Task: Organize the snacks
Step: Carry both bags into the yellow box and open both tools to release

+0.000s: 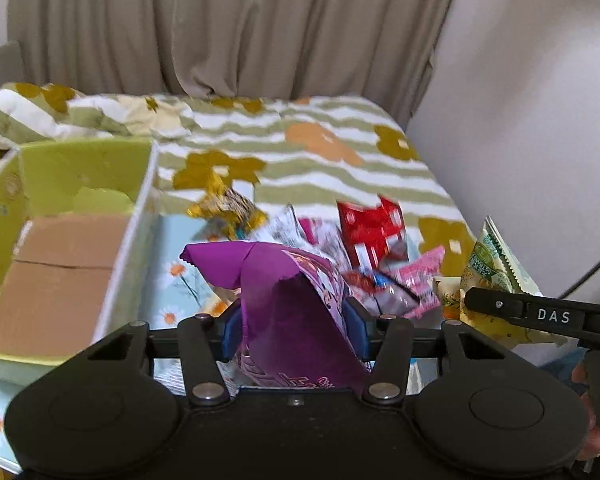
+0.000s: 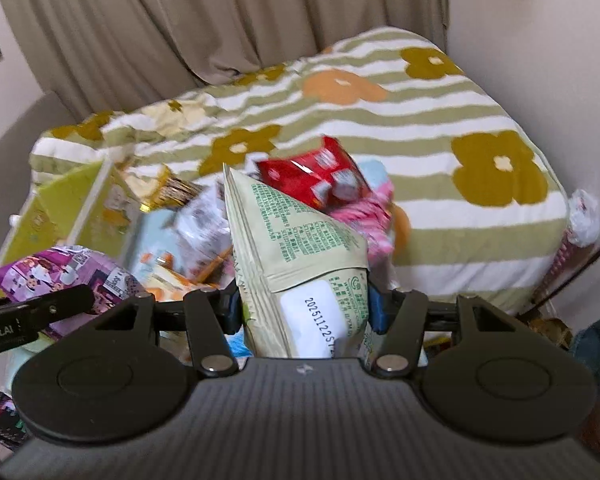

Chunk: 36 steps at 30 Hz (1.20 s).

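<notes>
My left gripper (image 1: 296, 330) is shut on a purple snack bag (image 1: 296, 304), which stands up between its blue pads, lifted off the pile. My right gripper (image 2: 306, 308) is shut on a pale green snack bag (image 2: 296, 240) with a white date label. The left wrist view shows that green bag (image 1: 496, 264) at the right, and the right wrist view shows the purple bag (image 2: 68, 276) at the left. Beyond both lies a heap of snacks: a red packet (image 1: 374, 228), pink packets (image 1: 418, 280), a gold-wrapped packet (image 1: 228, 208).
A yellow-green open box (image 1: 60, 176) with a cardboard bottom stands at the left on a daisy-print cloth (image 1: 176, 276). A striped, flowered bedcover (image 2: 440, 120) lies behind, with beige curtains (image 1: 220, 28) and a wall (image 1: 540, 100) beyond. A hand (image 1: 592, 436) shows at the right edge.
</notes>
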{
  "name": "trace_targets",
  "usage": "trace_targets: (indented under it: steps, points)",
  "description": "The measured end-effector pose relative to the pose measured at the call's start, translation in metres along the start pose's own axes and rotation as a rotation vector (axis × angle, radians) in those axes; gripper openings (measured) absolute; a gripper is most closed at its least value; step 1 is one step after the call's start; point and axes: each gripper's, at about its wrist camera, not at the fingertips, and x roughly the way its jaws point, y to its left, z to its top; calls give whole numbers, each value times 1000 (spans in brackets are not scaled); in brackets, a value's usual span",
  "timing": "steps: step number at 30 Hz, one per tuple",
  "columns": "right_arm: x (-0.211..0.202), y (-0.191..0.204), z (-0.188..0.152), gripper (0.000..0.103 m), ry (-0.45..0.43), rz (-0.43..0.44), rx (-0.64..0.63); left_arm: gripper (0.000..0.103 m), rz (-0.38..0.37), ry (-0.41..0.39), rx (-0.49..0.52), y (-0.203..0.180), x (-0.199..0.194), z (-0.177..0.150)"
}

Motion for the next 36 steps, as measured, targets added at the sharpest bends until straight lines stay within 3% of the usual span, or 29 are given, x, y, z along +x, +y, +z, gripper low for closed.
trace_targets:
  steps: [11,19,29,36]
  points:
    - [-23,82,41,71,-60,229,-103,56,155,-178,-54,52,-80,28]
    - [-8,169,57,71,-68,318,-146,56,234,-210,-73,130,-96,53]
    - [50,273,80,71,-64,281,-136,56,198,-139,-26,226,-51,93]
    - [110,315,83,71,-19,194,-95,57,133,-40,37,269,22,112]
